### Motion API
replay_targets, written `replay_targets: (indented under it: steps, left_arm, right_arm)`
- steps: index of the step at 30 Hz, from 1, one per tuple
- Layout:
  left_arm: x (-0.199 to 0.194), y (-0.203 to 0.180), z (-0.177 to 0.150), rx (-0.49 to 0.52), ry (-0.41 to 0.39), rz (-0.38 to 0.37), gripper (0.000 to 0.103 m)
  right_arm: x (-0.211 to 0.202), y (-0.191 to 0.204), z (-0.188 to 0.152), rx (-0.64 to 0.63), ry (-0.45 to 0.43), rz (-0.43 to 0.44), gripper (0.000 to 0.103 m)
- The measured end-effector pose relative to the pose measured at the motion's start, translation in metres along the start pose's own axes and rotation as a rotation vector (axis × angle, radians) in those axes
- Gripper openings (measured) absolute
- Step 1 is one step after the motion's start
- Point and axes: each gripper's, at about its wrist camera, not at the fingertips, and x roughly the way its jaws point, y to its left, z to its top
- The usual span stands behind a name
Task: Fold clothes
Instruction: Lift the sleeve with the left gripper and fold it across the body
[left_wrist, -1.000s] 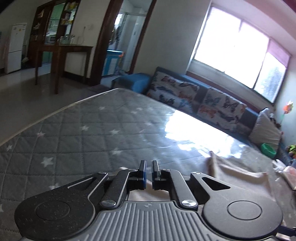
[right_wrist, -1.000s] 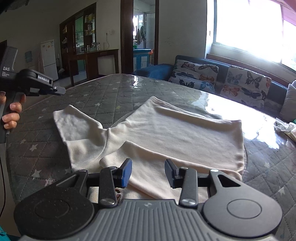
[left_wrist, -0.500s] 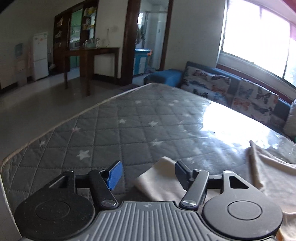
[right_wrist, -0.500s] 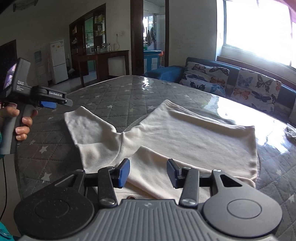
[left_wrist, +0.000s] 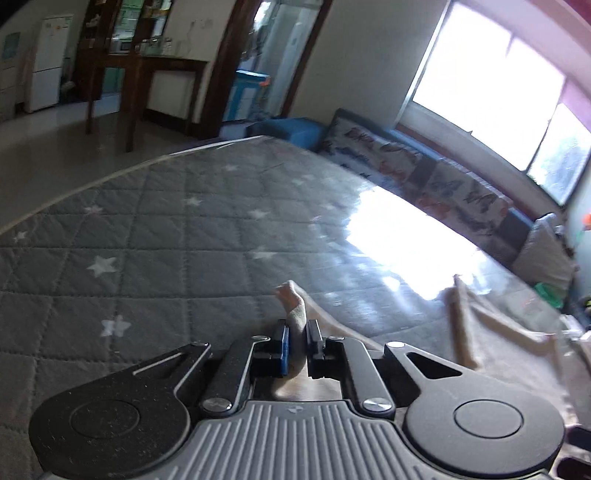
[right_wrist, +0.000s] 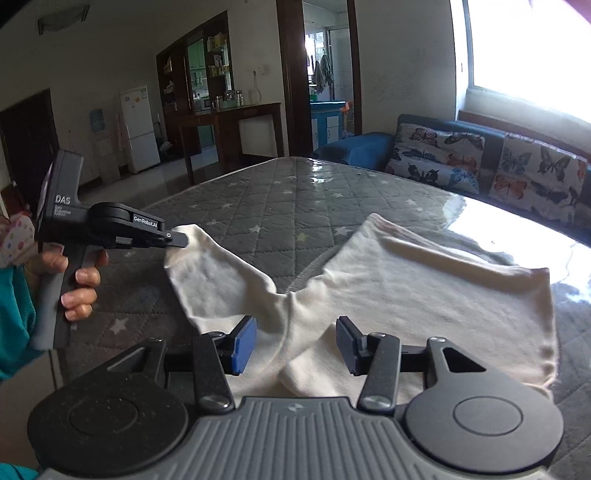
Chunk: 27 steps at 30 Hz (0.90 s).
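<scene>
A cream long-sleeved garment (right_wrist: 424, 284) lies spread on the grey star-quilted mattress (right_wrist: 295, 206). My left gripper (left_wrist: 297, 328) is shut on the cuff of the far sleeve (left_wrist: 295, 314). The right wrist view shows that gripper (right_wrist: 181, 238) too, pinching the sleeve's tip (right_wrist: 218, 273) a little above the mattress, with a person's hand (right_wrist: 79, 288) on its handle. My right gripper (right_wrist: 295, 332) hovers low over the near sleeve (right_wrist: 317, 354), which is folded across the body. Its jaws are opening, the cloth lies between them, and the pads do not touch it.
A sofa with butterfly cushions (right_wrist: 480, 162) runs along the mattress's far side under a bright window. A dark wooden table (right_wrist: 229, 122) and a white fridge (right_wrist: 138, 129) stand across the room. The mattress's left edge (left_wrist: 92, 181) drops to the floor.
My left gripper opened over the sleeve cuff, then shut on it, and the cuff now sticks up between its pads. My right gripper's jaws have widened slightly over the near sleeve.
</scene>
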Motion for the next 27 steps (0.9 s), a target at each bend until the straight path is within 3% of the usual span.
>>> replay_targets:
  steps: [7,13,23,27]
  left_arm:
    - [-0.026,-0.042,-0.010,0.084,-0.029,-0.220,0.009]
    - [-0.042,-0.095,-0.037,0.214,-0.024,-0.377,0.009]
    - [-0.040,-0.141,-0.095,0.394,0.067,-0.454,0.011]
    - [-0.042,-0.139,-0.105,0.406,0.098,-0.462,0.022]
  right_arm:
    - [-0.005,-0.011,0.013,0.099,-0.031,0.049,0.048]
    - [-0.008,-0.030,0.017,0.229,-0.033,0.111,0.047]
    - [0.017,-0.077,-0.010,0.558,0.070,0.200,0.047]
    - [0.031,-0.086,-0.022,0.627,0.112,0.201,0.047]
